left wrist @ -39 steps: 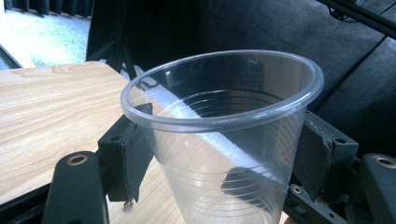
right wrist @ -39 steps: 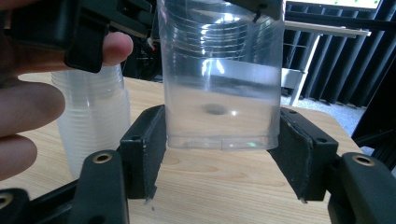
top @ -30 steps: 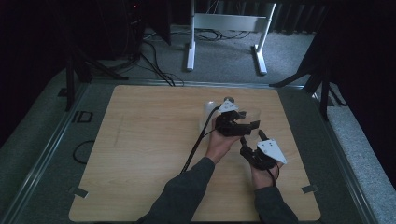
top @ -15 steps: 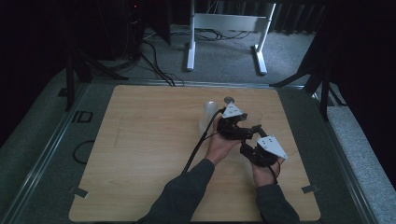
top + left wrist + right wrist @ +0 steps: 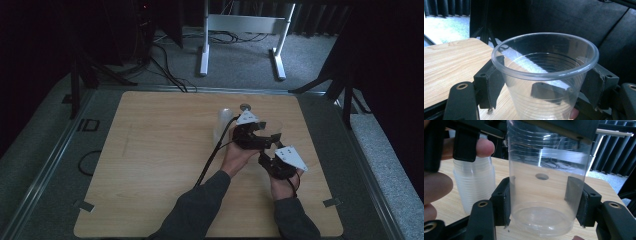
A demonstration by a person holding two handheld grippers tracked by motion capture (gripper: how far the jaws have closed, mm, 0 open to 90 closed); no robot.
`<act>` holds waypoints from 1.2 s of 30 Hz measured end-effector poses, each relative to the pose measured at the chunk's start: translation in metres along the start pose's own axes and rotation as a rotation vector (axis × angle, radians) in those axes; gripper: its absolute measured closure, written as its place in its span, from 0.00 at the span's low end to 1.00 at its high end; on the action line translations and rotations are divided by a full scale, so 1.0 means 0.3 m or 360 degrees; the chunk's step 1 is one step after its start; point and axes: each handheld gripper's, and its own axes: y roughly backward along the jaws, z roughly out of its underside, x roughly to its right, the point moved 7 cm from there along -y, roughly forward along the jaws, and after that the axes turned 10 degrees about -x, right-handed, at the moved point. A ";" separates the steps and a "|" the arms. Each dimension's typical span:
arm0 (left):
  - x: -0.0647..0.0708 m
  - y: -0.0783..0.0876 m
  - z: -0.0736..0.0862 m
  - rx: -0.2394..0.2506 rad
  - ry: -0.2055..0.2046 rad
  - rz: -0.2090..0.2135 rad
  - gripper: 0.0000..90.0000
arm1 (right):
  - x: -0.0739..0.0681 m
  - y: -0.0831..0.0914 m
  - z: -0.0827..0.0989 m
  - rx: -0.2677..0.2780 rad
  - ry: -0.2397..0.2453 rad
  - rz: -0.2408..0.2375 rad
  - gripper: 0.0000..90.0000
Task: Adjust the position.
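A clear cup (image 5: 544, 75) stands upright near the far right part of the worktop (image 5: 150, 165), and both claws are on it. The left claw (image 5: 250, 134) pinches the cup just under its rim, one jaw on each side; its jaws have just been opening. The right claw (image 5: 544, 202) clamps the cup low, near its base, its jaws having just closed onto the wall. Just beside the cup, on its left in the right gripper view, stands a stack of cups (image 5: 475, 187). A small dark disc (image 5: 245, 106) lies beyond the cup.

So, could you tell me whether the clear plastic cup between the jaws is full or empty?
Empty: the clear plastic cup shows only its bare ribbed walls from above, and its bottom looks dry.
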 end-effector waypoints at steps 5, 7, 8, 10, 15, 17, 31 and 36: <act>0.000 0.003 -0.002 0.0007 0.0005 0.0007 0.28 | -0.004 0.000 0.004 0.0009 -0.0001 -0.0006 0.45; -0.001 0.004 -0.003 0.0010 0.0007 0.0007 0.28 | -0.005 0.000 0.005 0.0012 0.0002 -0.0006 0.45; -0.001 0.004 -0.003 0.0011 0.0007 0.0006 0.28 | -0.006 0.000 0.005 0.0012 0.0001 -0.0008 0.45; 0.000 0.006 -0.004 0.0017 0.0002 0.0005 0.28 | -0.008 0.000 0.005 0.0014 0.0001 -0.0011 0.45; 0.006 0.008 -0.007 0.0035 0.0002 0.0011 0.28 | -0.008 0.003 0.005 0.0029 -0.0002 -0.0007 0.45; 0.007 0.007 -0.007 0.0037 -0.0001 0.0010 0.29 | -0.008 0.004 0.004 0.0032 -0.0005 -0.0010 0.45; -0.004 0.022 -0.014 0.0047 -0.0078 -0.0084 0.31 | -0.007 0.003 0.005 0.0025 -0.0018 -0.0023 0.34; -0.003 0.027 -0.015 0.0051 -0.0142 -0.0160 0.31 | -0.007 0.006 0.009 0.0022 -0.0010 -0.0033 0.33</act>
